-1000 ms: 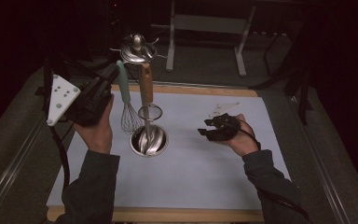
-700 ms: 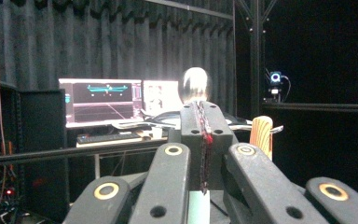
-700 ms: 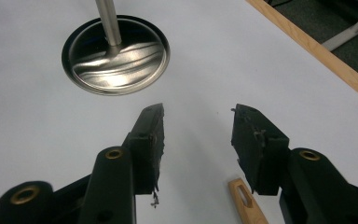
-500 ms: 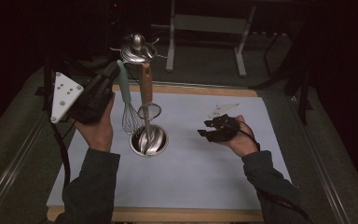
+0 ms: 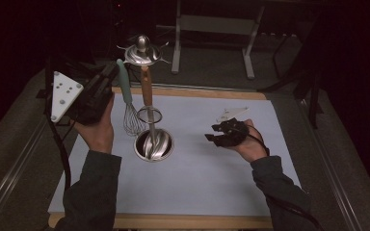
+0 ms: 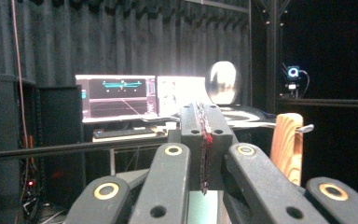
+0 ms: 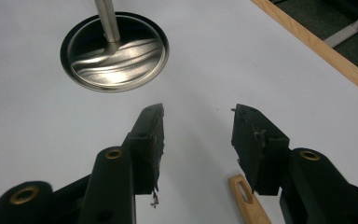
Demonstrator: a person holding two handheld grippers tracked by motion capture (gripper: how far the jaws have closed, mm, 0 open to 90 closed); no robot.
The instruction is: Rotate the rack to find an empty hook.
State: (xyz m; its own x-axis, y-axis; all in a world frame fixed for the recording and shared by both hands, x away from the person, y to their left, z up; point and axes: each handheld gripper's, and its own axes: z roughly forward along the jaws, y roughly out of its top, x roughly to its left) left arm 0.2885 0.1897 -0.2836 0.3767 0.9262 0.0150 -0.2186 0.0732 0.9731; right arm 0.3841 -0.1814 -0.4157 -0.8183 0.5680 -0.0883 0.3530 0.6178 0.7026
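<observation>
A metal utensil stand rises from its round base [image 5: 154, 144] [image 7: 116, 51] on the white mat [image 5: 197, 178]. A whisk [image 5: 131, 118] with a teal handle and a wood-handled utensil [image 5: 147, 86] [image 6: 286, 144] hang from its top [image 5: 142, 50]. My left gripper [image 5: 112, 73] [image 6: 204, 112] is held up just left of the teal handle; its jaws are shut, pads pressed together with nothing seen between them. My right gripper [image 5: 217, 137] [image 7: 198, 114] hovers low over the mat, right of the base, open and empty. A small wooden handle [image 7: 248, 203] with a slot lies on the mat under its right jaw.
The table's wooden edge [image 7: 317, 46] runs along the far side of the mat. A metal frame [image 5: 212, 29] stands on the floor behind the table. Lit monitors [image 6: 116, 98] and dark curtains face the left gripper.
</observation>
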